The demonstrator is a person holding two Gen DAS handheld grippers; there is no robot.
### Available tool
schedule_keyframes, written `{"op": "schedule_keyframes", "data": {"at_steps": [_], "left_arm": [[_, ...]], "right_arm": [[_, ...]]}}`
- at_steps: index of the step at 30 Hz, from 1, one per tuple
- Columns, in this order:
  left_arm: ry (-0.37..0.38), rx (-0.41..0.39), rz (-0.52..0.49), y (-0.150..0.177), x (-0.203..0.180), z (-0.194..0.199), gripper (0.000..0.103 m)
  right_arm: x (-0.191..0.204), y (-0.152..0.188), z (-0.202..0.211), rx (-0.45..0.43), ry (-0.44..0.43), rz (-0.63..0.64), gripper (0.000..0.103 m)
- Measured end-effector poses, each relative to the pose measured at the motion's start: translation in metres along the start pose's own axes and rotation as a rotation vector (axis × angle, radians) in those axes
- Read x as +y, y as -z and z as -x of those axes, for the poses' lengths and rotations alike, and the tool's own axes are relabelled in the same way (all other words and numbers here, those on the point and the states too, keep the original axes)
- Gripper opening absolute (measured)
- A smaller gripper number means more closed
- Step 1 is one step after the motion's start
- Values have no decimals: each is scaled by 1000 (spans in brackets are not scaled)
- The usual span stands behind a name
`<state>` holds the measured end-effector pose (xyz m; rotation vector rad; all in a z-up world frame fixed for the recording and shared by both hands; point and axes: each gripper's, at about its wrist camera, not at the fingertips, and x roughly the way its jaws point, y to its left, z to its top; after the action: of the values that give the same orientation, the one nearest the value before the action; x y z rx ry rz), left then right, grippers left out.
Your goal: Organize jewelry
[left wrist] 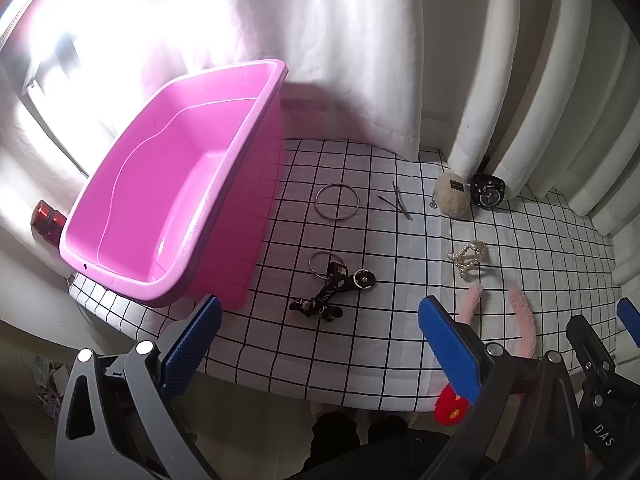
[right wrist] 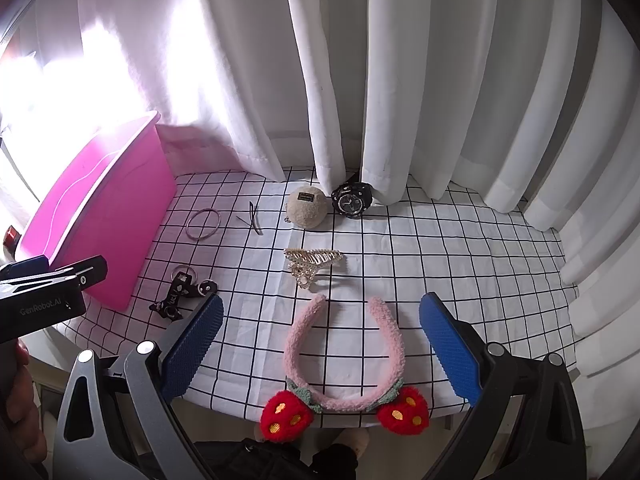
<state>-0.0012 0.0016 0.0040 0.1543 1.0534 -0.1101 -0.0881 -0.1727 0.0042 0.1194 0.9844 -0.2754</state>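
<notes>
Along the bench's near edge, both tools hang spread wide, pinching nothing: the left tool [left wrist: 320, 336] over the black "luck" strap with key ring [left wrist: 330, 290], the right tool [right wrist: 322, 340] over the pink fluffy headband with red strawberries [right wrist: 344, 364], which overhangs that edge. Bare checked cloth [right wrist: 460, 264] lies open toward the right edge. At the left edge stands the empty pink plastic tub [left wrist: 168, 184]. "GenRobot.AI" reads on the left tool's body.

On the counter [right wrist: 460, 248], the bin [right wrist: 100, 216] is sitting at 9 o'clock, the watch [right wrist: 352, 199] at 12, the headband [right wrist: 344, 360] at 6, the hair claw [right wrist: 312, 262] lying between them.
</notes>
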Motion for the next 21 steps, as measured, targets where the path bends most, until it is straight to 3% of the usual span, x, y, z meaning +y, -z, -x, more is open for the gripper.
{"op": "schedule_keyframes", "data": {"at_steps": [21], "left_arm": [[-6,-25,-12,5,-4,7,97]], "right_arm": [[1,0,6,-16,-2,-3,94]]}}
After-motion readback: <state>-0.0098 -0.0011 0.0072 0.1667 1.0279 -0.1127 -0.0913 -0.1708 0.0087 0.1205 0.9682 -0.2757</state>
